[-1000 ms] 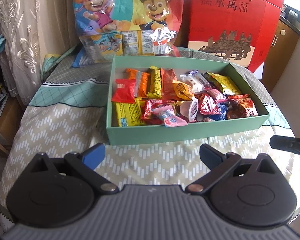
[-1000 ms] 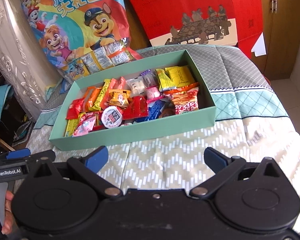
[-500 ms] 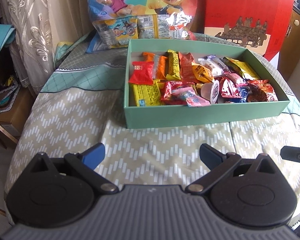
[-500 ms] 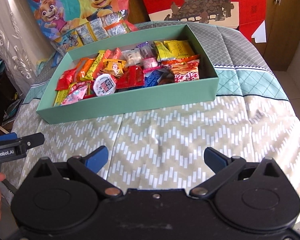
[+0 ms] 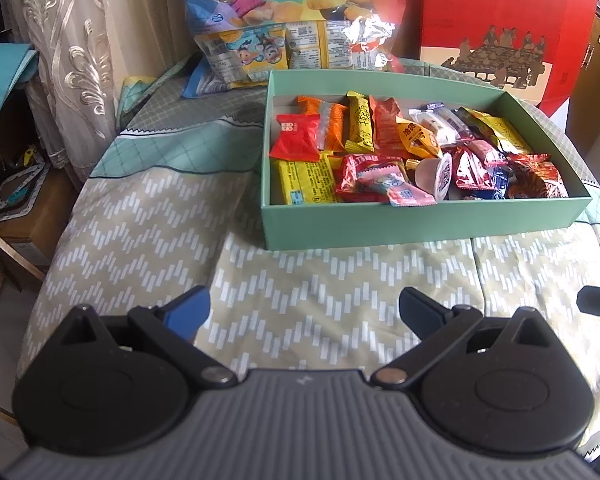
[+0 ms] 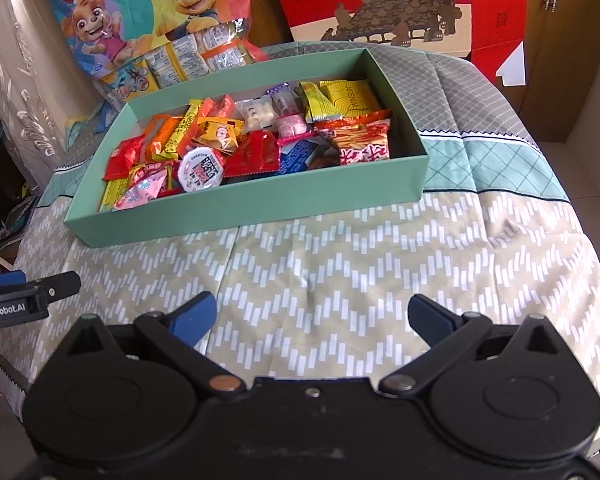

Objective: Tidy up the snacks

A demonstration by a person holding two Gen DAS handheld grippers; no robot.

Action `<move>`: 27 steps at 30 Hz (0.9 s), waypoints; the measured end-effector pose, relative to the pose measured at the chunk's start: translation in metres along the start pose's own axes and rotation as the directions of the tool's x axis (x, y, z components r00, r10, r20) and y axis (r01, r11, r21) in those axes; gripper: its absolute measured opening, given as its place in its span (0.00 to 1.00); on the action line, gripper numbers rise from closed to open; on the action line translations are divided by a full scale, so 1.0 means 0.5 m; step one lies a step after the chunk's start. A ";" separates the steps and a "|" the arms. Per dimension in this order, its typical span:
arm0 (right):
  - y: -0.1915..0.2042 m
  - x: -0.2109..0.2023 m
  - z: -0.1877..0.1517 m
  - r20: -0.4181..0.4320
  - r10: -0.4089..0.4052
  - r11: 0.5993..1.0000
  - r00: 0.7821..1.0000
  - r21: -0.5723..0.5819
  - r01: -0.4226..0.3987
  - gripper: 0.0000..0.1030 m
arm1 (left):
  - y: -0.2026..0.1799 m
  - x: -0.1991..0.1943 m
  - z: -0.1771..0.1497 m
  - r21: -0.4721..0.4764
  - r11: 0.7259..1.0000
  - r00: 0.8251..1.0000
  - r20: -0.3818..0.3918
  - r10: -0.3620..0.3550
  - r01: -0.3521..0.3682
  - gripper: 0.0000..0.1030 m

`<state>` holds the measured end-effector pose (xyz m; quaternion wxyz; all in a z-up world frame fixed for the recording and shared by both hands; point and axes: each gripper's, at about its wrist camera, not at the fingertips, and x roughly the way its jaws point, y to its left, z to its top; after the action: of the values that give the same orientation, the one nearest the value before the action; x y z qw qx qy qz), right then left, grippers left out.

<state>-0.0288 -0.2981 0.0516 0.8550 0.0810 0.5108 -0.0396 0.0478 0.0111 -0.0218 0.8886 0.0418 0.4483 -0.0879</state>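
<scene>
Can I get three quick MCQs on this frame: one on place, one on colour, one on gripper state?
1. Where are the loose snacks?
A. scattered on the cloth
B. inside the box
C. in the red carton

2. What colour is the snack box?
A. pale green
B. red
C. white

3. What state is the right gripper in?
A. shut on a wrapper
B. shut, empty
C. open, empty

Answers: B, the wrappers lie within the box walls; A, its walls are pale green; C, its fingers stand wide apart over bare cloth.

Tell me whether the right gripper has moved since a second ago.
Yes. The right gripper has pulled back: the green box now sits farther off, with more cloth showing between.
</scene>
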 end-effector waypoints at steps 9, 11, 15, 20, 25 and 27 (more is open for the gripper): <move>-0.005 -0.004 0.008 0.010 -0.006 1.000 1.000 0.002 0.006 1.00 | 0.002 -0.002 0.002 -0.003 1.000 1.000 0.000 0.009 -0.009 1.00; -0.004 -0.006 0.010 0.012 -0.009 1.000 1.000 0.000 0.009 1.00 | 0.002 -0.003 0.003 -0.004 1.000 1.000 0.003 0.010 -0.010 1.00; -0.003 -0.007 0.011 0.014 -0.010 1.000 1.000 -0.001 0.010 1.00 | 0.004 -0.006 0.004 -0.008 1.000 1.000 0.006 0.014 -0.014 1.00; -0.003 -0.008 0.014 0.015 -0.012 1.000 1.000 -0.005 0.012 1.00 | 0.007 -0.009 0.006 -0.013 1.000 1.000 0.009 0.019 -0.019 1.00; -0.001 -0.009 0.018 0.017 -0.011 1.000 1.000 -0.008 0.012 1.00 | 0.008 -0.010 0.008 -0.016 1.000 1.000 0.010 0.023 -0.023 1.00; -0.001 -0.009 0.018 0.018 -0.012 1.000 1.000 -0.007 0.012 1.00 | 0.008 -0.010 0.008 -0.016 1.000 1.000 0.010 0.023 -0.023 1.00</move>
<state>-0.0235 -0.3003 0.0597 0.8595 0.0744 0.5037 -0.0435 0.0489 0.0149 -0.0153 0.8921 0.0395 0.4439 -0.0744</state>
